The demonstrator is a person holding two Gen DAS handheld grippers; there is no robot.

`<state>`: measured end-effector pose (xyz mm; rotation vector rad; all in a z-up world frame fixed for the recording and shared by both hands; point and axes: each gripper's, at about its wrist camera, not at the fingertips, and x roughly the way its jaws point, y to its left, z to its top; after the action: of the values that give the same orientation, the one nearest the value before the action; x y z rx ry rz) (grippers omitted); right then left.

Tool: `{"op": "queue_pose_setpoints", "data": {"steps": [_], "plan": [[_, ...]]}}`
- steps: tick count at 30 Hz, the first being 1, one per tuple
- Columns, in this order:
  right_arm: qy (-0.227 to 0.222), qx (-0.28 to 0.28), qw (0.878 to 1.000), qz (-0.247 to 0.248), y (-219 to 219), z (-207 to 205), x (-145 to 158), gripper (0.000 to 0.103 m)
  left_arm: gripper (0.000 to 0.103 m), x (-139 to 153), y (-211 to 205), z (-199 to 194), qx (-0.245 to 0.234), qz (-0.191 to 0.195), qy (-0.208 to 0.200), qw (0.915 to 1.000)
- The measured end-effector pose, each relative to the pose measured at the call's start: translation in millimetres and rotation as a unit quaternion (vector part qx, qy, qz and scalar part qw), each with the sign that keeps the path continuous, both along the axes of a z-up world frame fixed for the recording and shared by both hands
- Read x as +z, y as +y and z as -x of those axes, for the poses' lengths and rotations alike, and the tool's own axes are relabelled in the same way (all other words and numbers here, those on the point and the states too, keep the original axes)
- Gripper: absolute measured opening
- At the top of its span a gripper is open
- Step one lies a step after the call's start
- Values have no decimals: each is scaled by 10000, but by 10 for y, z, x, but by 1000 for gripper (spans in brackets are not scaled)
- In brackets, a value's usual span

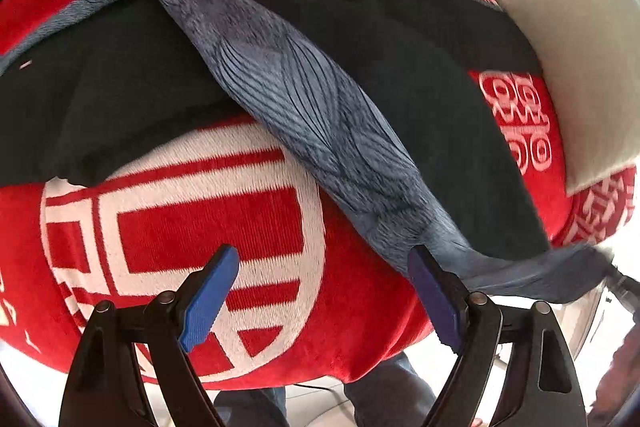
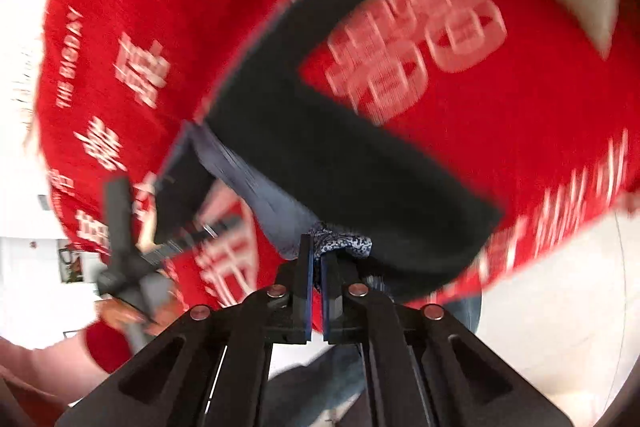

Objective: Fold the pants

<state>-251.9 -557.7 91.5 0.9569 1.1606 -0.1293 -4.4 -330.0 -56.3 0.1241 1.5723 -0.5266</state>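
Dark pants [image 1: 400, 39] lie spread on a red blanket [image 1: 200, 211] with white lettering. A grey-blue strip of the pants' inner fabric [image 1: 304, 107] runs diagonally from the far left toward the near right. The left gripper [image 1: 326, 301] has its jaws wide apart and holds nothing; the strip passes just beside its right finger. The right gripper [image 2: 316, 267] has its jaws narrow, pinching a bunched corner of the pants. The right hand therefore seems nearer to leading the fold.
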Motion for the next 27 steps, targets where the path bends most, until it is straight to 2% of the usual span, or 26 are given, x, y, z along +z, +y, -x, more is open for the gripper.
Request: {"op": "queue_pose_setpoints", "data": {"steps": [6,10,13,16,18,22,24,25,26,27], "plan": [[-398,305,9987,-12,-651,-876,306,3,87,94,-75,-185,527,-152,-148,9984],[-513,656,9961,299,-1067,-1602,392,3,87,176,-268,-309,720,-152,-310,9968],[-543,716,9950,444,-1438,-2031,438,3,87,230,-425,-461,860,-101,-435,9953],[-213,843,9924,873,-1763,-2483,263,3,87,224,-606,-690,983,-75,-623,9932],[137,992,9886,1124,-1905,-2702,43,3,87,197,-693,-837,1053,-102,-751,9915],[903,1298,9749,1570,-1983,-2896,-346,8,87,95,-836,-1111,1146,-265,-896,9890],[1076,1265,9708,1733,-2001,-2910,-376,26,87,67,-865,-1231,1161,-376,-964,9878],[996,1197,9693,1902,-2003,-2898,-307,53,87,62,-871,-1279,1172,-425,-1015,9870],[815,1166,9715,1897,-1990,-2884,-236,62,87,57,-879,-1341,1182,-482,-1076,9860],[703,1143,9718,1938,-1959,-2867,-152,64,87,53,-887,-1386,1187,-526,-1115,9852]]}}
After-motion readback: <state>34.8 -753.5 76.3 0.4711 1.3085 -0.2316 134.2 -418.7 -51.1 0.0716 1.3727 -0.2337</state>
